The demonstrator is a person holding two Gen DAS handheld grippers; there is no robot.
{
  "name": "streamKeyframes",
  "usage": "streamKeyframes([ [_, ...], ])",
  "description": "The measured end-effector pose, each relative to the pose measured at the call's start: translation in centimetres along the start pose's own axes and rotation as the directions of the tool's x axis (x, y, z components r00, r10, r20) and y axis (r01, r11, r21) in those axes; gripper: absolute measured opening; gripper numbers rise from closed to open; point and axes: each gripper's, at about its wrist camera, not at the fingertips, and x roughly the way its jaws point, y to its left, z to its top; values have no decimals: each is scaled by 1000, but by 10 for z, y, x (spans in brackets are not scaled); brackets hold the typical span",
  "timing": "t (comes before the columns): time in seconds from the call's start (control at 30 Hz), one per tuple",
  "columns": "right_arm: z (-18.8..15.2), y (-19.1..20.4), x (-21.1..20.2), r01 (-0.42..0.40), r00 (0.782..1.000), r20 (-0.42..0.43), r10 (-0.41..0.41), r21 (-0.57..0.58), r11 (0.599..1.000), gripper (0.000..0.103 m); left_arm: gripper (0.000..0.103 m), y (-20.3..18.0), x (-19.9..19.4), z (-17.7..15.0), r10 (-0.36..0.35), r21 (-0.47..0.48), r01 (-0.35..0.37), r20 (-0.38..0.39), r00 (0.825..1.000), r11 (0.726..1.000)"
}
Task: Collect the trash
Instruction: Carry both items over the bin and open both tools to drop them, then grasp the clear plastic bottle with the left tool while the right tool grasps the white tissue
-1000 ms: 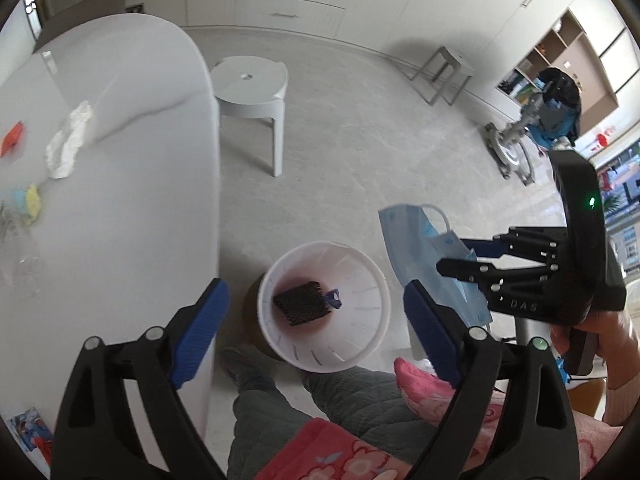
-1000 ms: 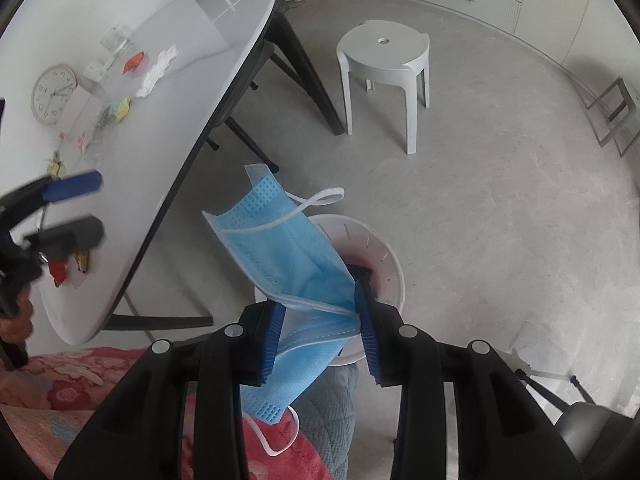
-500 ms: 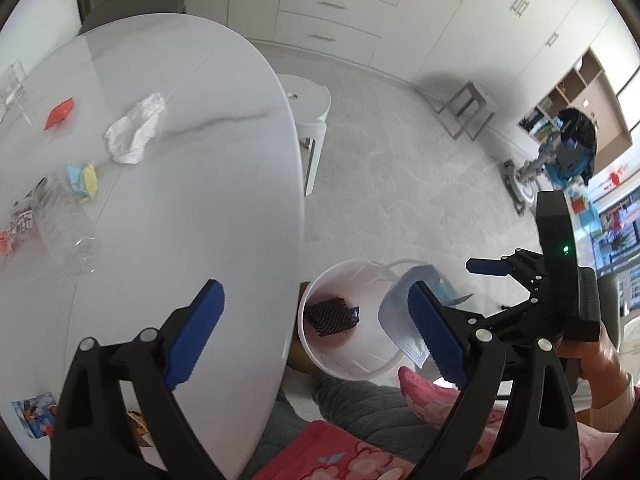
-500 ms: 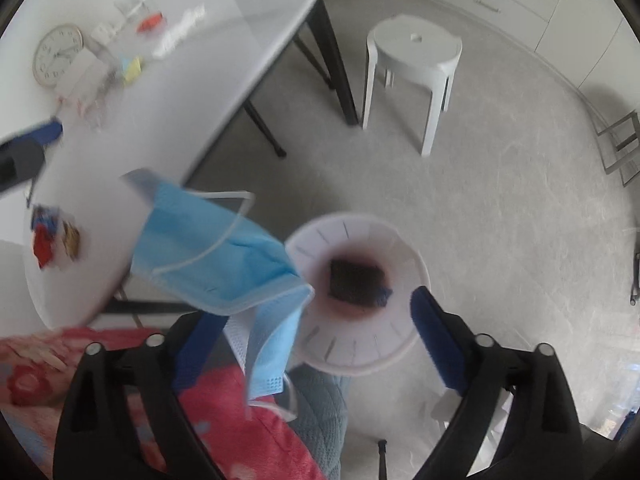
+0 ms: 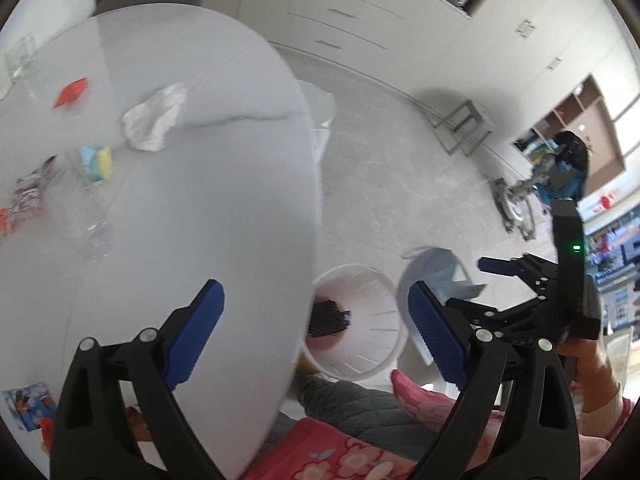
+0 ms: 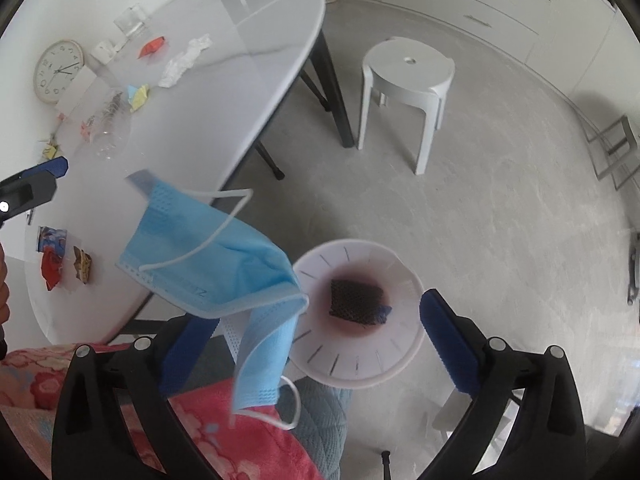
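A blue face mask point(image 6: 224, 264) hangs off the left finger of my open right gripper point(image 6: 320, 332), just left of and above a white trash bin point(image 6: 400, 364) on the floor; whether it still clings to the pad I cannot tell. The bin holds a dark mesh piece point(image 6: 356, 296). In the left wrist view the mask point(image 5: 436, 272) shows beside the bin point(image 5: 376, 356) near the right gripper point(image 5: 472, 288). My left gripper point(image 5: 316, 336) is open and empty over the table's edge. Crumpled white tissue point(image 5: 154, 118), a clear plastic bottle point(image 5: 80, 216) and red paper point(image 5: 71, 91) lie on the white table point(image 5: 224, 168).
A white stool point(image 6: 408, 84) stands on the floor beyond the bin. Coloured wrappers point(image 6: 64, 260) lie near the table's front edge, yellow and blue scraps point(image 5: 96, 158) by the bottle. A wall clock point(image 6: 58, 72) is behind the table. My knees in pink fabric point(image 6: 224, 432) are below.
My right gripper opened and let go of the mask, which now droops at its left finger above the bin. My left gripper swung left and up toward the table.
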Motion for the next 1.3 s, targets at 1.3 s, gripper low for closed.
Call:
streamKeyframes([
  [1.3,-9,-14,-63,17,978,209,3,-91,996,101,93,-63,33,19,-54,131,58,-34,998,990],
])
